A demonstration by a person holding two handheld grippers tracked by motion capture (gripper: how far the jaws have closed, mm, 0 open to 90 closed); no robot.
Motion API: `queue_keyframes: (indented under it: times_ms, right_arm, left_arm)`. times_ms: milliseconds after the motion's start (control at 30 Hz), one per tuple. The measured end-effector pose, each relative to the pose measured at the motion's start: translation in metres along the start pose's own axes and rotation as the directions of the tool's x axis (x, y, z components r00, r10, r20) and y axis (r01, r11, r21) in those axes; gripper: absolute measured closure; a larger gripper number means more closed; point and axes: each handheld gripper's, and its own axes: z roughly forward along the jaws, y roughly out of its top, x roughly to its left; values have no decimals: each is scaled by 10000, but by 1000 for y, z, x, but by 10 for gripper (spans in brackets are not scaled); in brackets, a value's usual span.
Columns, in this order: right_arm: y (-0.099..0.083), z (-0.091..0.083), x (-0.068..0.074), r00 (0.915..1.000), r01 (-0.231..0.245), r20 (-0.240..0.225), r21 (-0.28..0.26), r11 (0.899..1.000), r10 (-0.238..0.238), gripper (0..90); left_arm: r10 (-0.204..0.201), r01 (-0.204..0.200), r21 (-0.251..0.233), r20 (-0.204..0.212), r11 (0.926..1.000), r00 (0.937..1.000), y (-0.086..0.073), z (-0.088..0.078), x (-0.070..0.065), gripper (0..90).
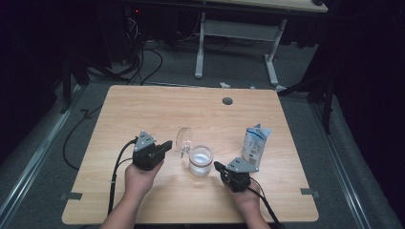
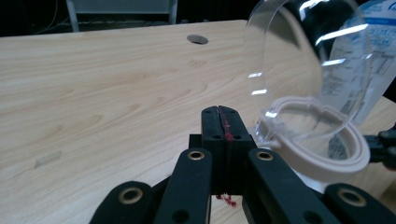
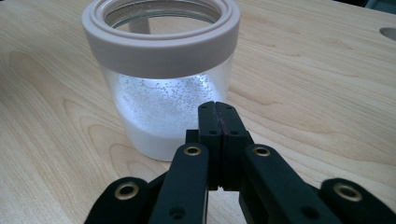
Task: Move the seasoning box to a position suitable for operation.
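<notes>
left gripper point(image 1: 165, 145): jaws pressed flat together with nothing between them, a red smear along the seam in the left gripper view; it points toward the middle of the table, tips just short of the hinged lid

right gripper point(image 1: 218, 166): jaws also pressed together and empty; it sits at the near right of the jar, tips pointing at the jar's lower wall, just beside it but not touching as far as the right gripper view shows

jar point(image 3: 161, 88): stands upright between the two grippers, a clear glass body with a pale ring round its mouth, partly filled with white powder or grains; mouth uncovered

lid point(image 2: 303, 70): a clear dome swung up and back on its hinge, standing nearly on edge at the jar's far left rim, on the left gripper's side

which hand is nearer: the left gripper is nearer the lid, the right one nearer the jar body

axis: the jar's long axis runs straight up; the lid's flat face stands close to vertical, so any push to close it would have to go from the left gripper's side toward the right, over the mouth

bag point(image 1: 255, 145): a white and blue pouch standing upright to the right of the jar, just beyond the right gripper, well clear of the lid's swing

table point(image 1: 143, 105): pale wood, bare around the jar

judgement: the lid looks free to drop either way; steadying the jar from the right seems wise
</notes>
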Motion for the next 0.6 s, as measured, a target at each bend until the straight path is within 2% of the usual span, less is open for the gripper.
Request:
queue_keyframes:
  times_ms: [267, 600]
  right_arm:
    - [1, -1, 2, 9999, 104, -60, -5, 9999, -104, 899]
    - [1, 0, 3, 9999, 103, -27, -71, 9999, -103, 899]
  left_arm:
    - [108, -107, -36, 221, 9999, 9997, 2, 8, -14, 900]
    - [-17, 19, -57, 320, 10000, 9995, -1, 10, -19, 900]
